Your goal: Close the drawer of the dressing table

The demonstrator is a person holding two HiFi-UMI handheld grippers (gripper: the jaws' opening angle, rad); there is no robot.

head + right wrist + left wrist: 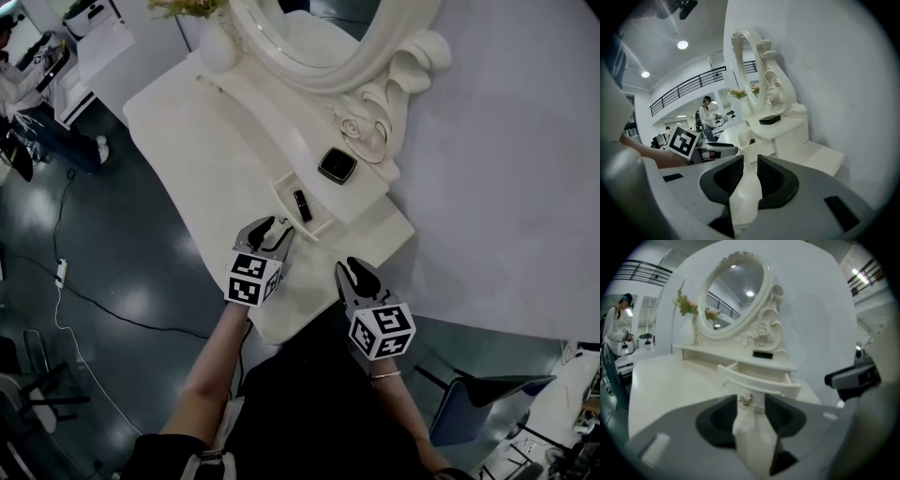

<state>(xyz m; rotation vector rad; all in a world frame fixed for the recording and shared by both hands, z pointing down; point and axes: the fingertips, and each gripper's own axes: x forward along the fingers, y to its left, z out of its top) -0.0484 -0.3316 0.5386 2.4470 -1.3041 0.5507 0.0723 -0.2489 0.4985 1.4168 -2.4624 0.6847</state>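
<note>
Drawer [754, 383] pulled out from the dressing table [197, 141], below the mirror [319, 37]
Its knob [746, 400] sits between the left gripper's [270, 232] spread fingers, not pinched; the right gripper [356, 278] hovers nearby, fingers slightly apart, holding nothing.

The white dressing-table counter [187, 150] looks like painted wood, smooth with a soft sheen. Its white open drawer [759, 383] has the same finish and carries a small shiny knob [746, 400] that looks like metal. The carved white mirror frame [398, 80] is glossy. The small black square case [337, 165] is shiny. The dark floor [131, 281] is polished and reflects lights. The left claw [275, 226] and the right claw [355, 269] are matt grey plastic with black ribbed pads [725, 176].
</note>
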